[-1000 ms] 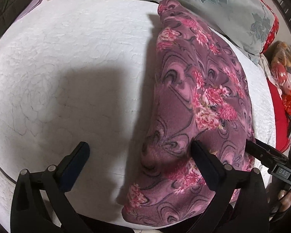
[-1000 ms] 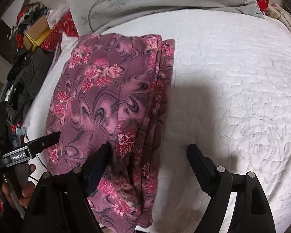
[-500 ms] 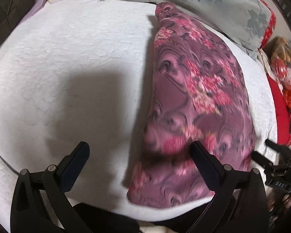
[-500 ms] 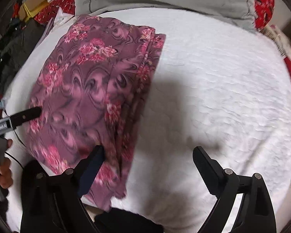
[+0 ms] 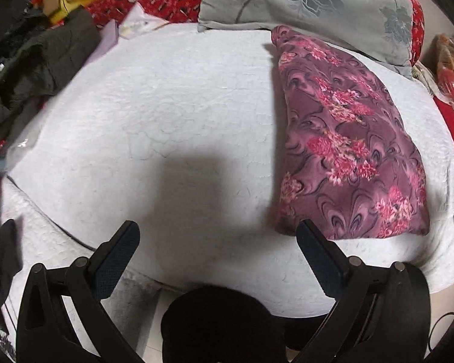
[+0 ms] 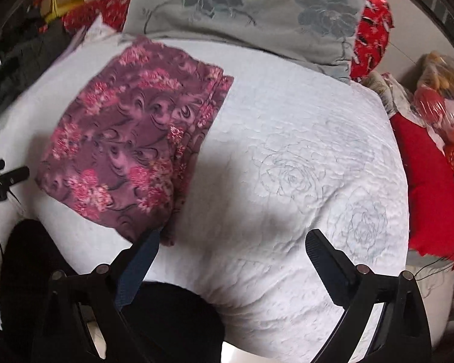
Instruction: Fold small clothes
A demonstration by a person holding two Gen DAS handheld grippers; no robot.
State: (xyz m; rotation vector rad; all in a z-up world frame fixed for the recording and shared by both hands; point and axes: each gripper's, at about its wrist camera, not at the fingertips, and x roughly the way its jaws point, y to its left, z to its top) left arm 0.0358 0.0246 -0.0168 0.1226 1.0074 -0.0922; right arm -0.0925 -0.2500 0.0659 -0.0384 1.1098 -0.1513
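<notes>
A folded purple garment with pink flowers (image 5: 348,139) lies flat on the white quilted bed (image 5: 166,106). In the right wrist view the garment (image 6: 130,148) lies at the left, with stacked fold edges on its right side. My left gripper (image 5: 218,239) is open and empty, held above the bed's near edge, left of the garment. My right gripper (image 6: 233,248) is open and empty, held above the near edge, right of the garment's near corner. The left gripper's tip (image 6: 6,178) shows at the left edge of the right wrist view.
A grey flowered pillow (image 5: 311,3) lies at the head of the bed over a red patterned one (image 6: 372,33). Dark clothes (image 5: 36,60) and boxes are piled at the left. A red cloth (image 6: 429,205) and toys lie at the right.
Both grippers have pulled back and up from the garment toward the bed's near edge. The garment now lies apart from the fingers, and more of the bed is in view.
</notes>
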